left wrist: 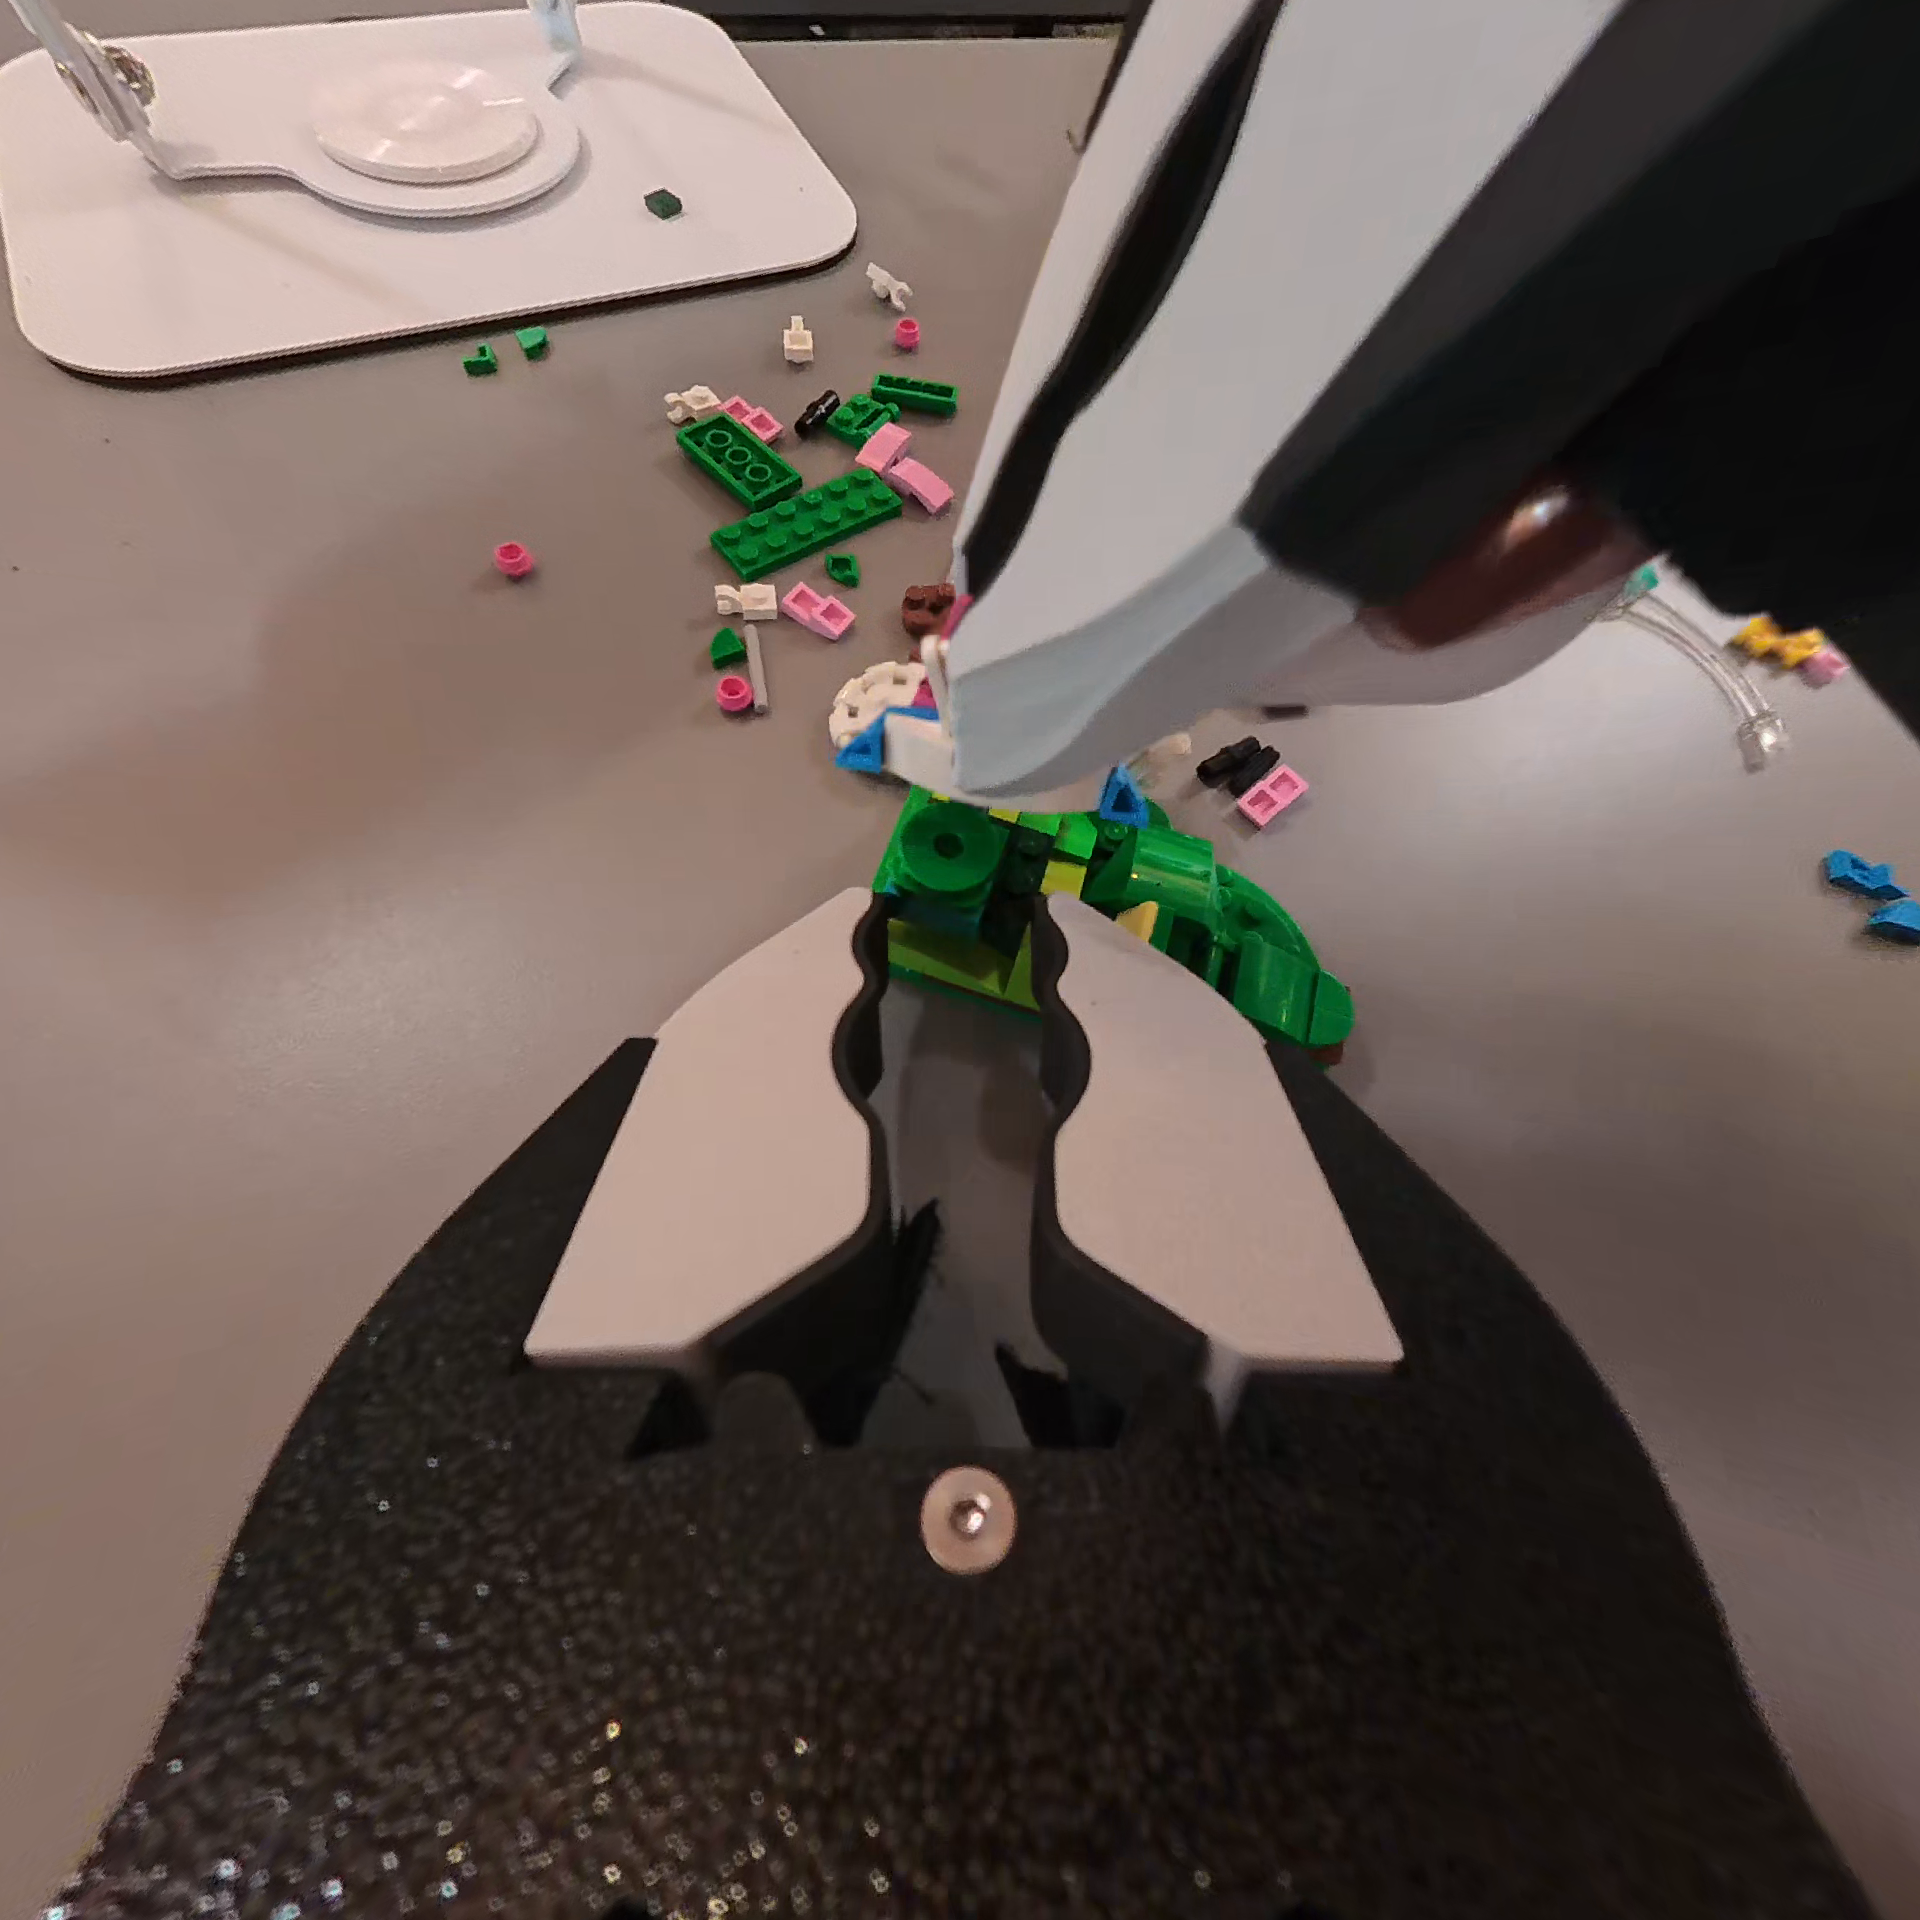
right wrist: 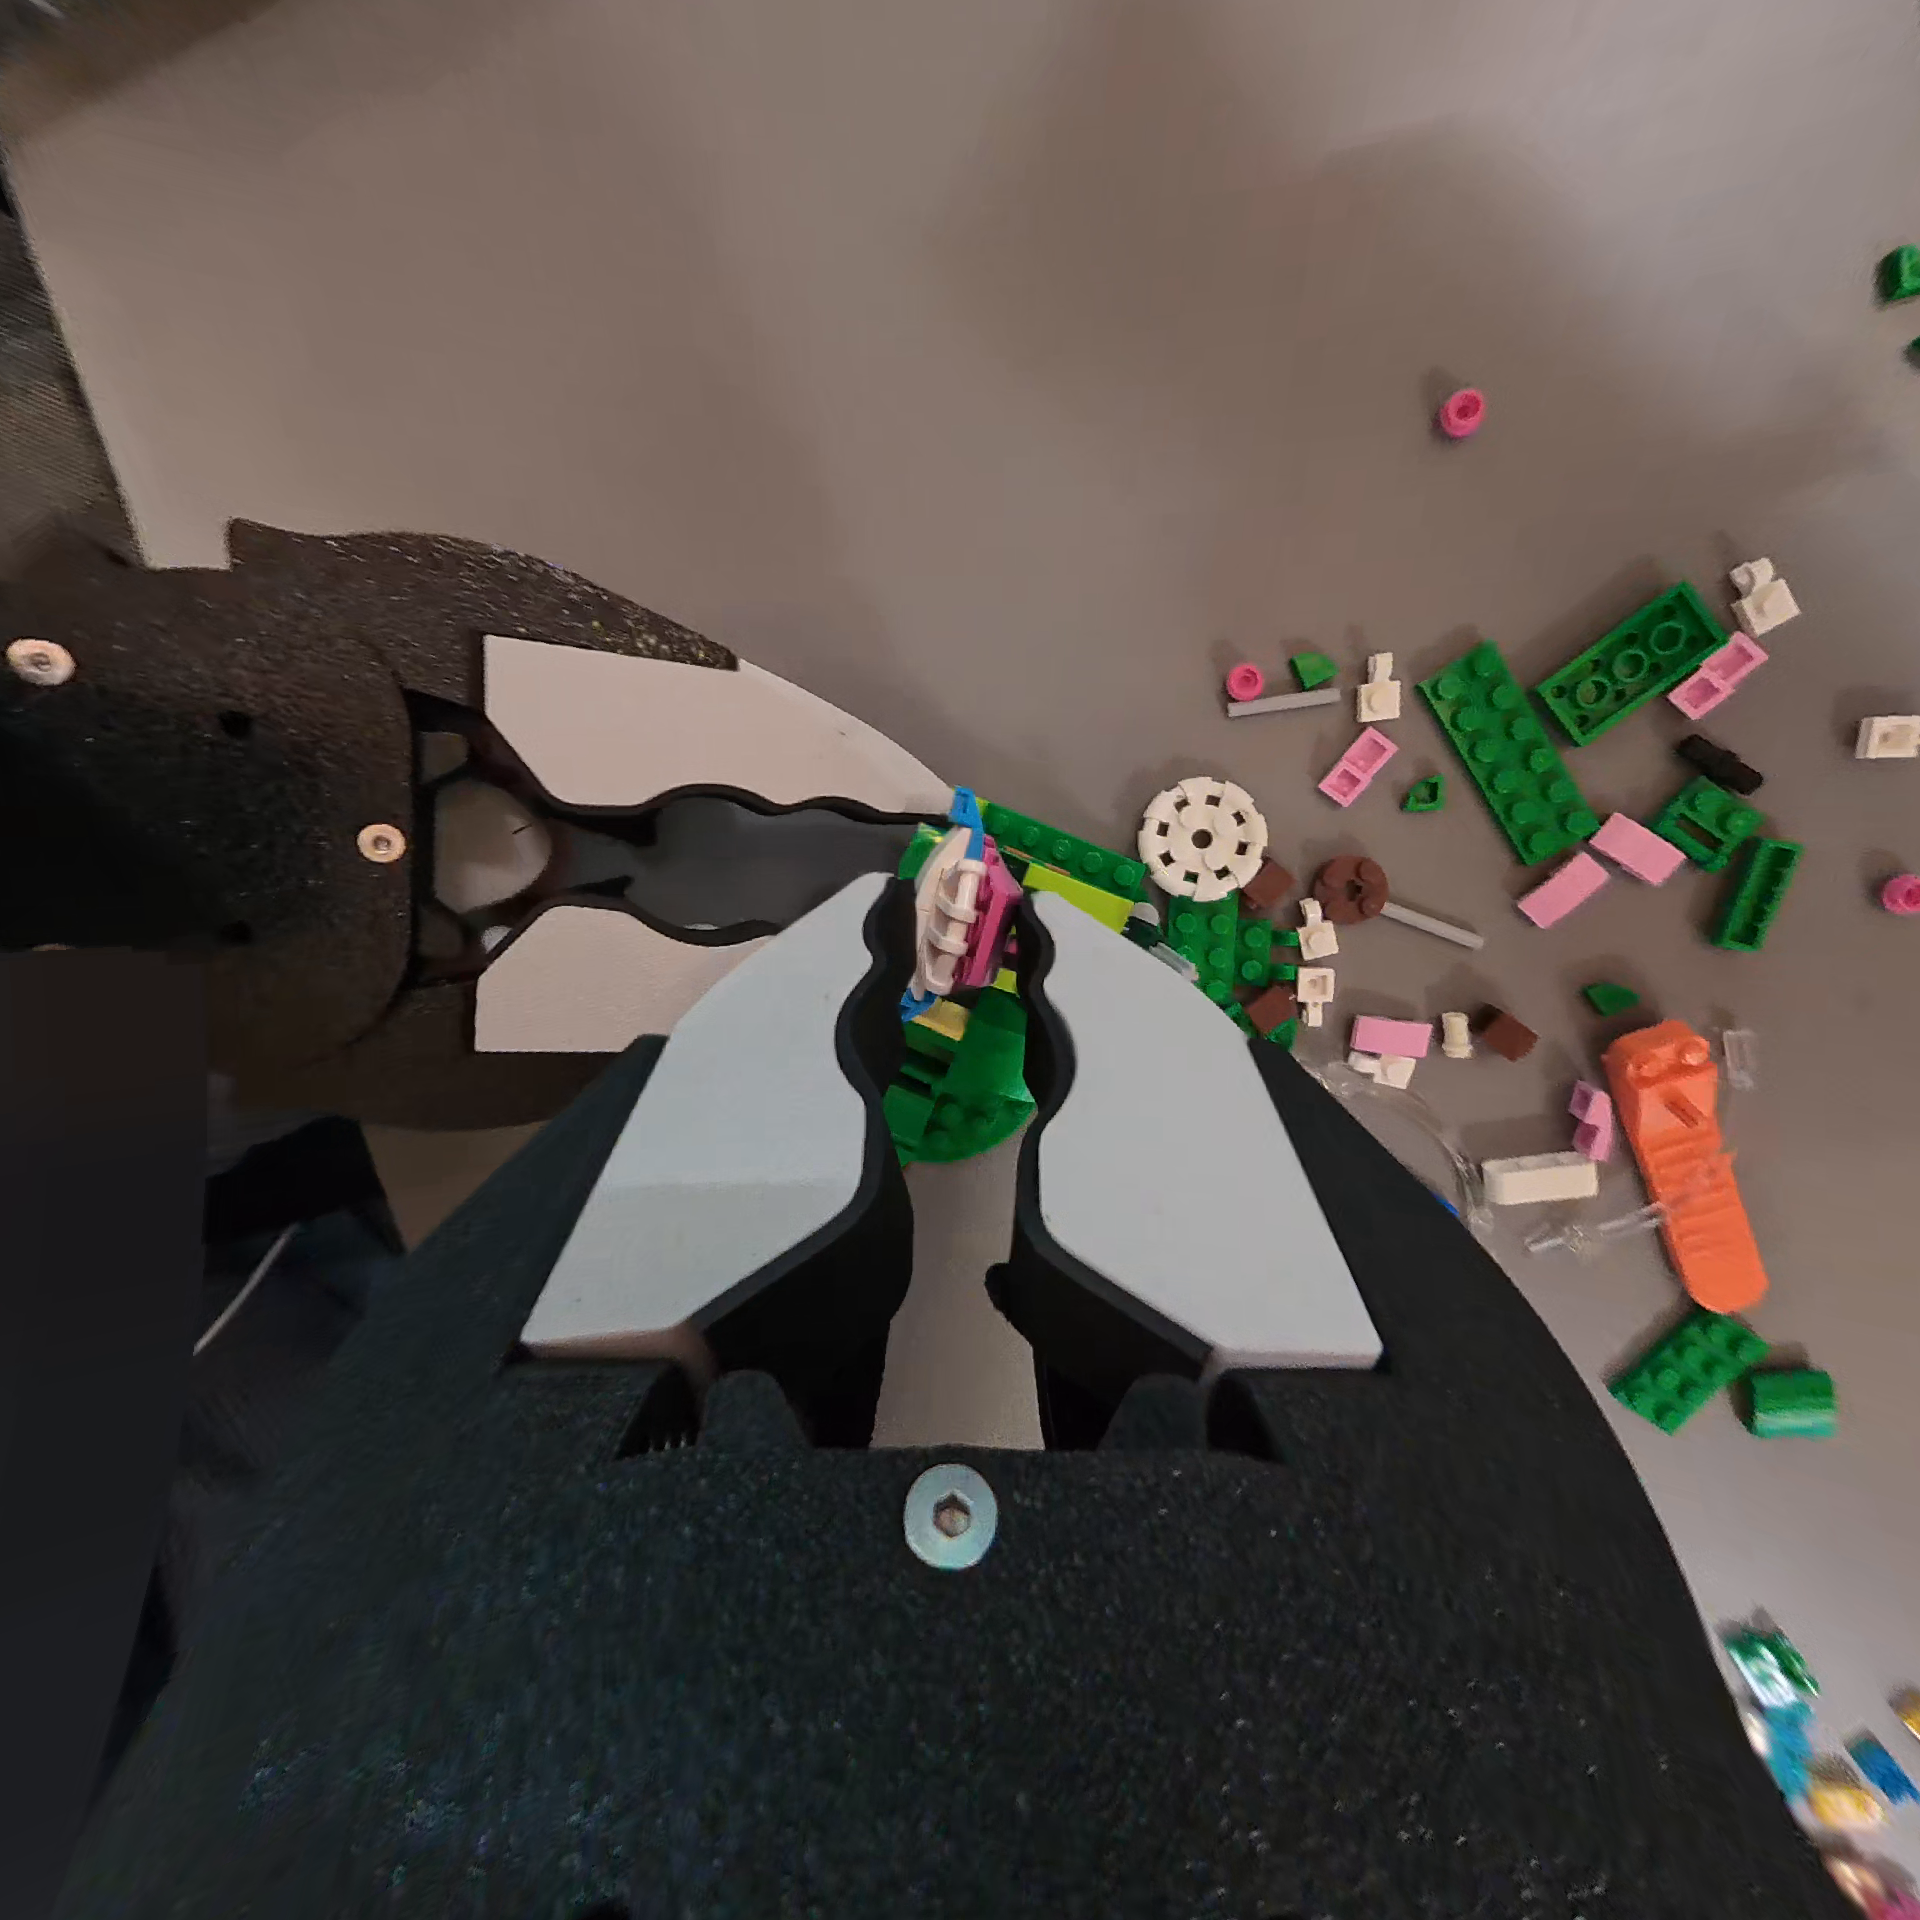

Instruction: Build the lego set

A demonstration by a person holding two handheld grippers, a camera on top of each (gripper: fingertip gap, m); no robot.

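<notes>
A green lego model (left wrist: 1195, 904) lies on the grey table. My left gripper (left wrist: 961, 920) is shut on its near end, which has a round green stud piece. My right gripper (left wrist: 951, 707) comes down from the upper right, shut on a small white, pink and blue assembly (left wrist: 899, 743) held just above the model's top. In the right wrist view the assembly (right wrist: 961, 914) sits between the tips of my right gripper (right wrist: 956, 925), over the model (right wrist: 956, 1112). The left gripper's fingers (right wrist: 644, 717) reach in from the left.
Loose green, pink, white and brown bricks lie beyond the model, among them a long green plate (left wrist: 805, 520) and a white round disc (right wrist: 1202, 837). An orange brick separator (right wrist: 1683, 1153) lies to the right. A white stand base (left wrist: 156, 270) is at the far left. My two grippers' fingertips are within a few centimetres of each other. Both grippers' tips are roughly 6 cm from the white round disc (right wrist: 1202, 837).
</notes>
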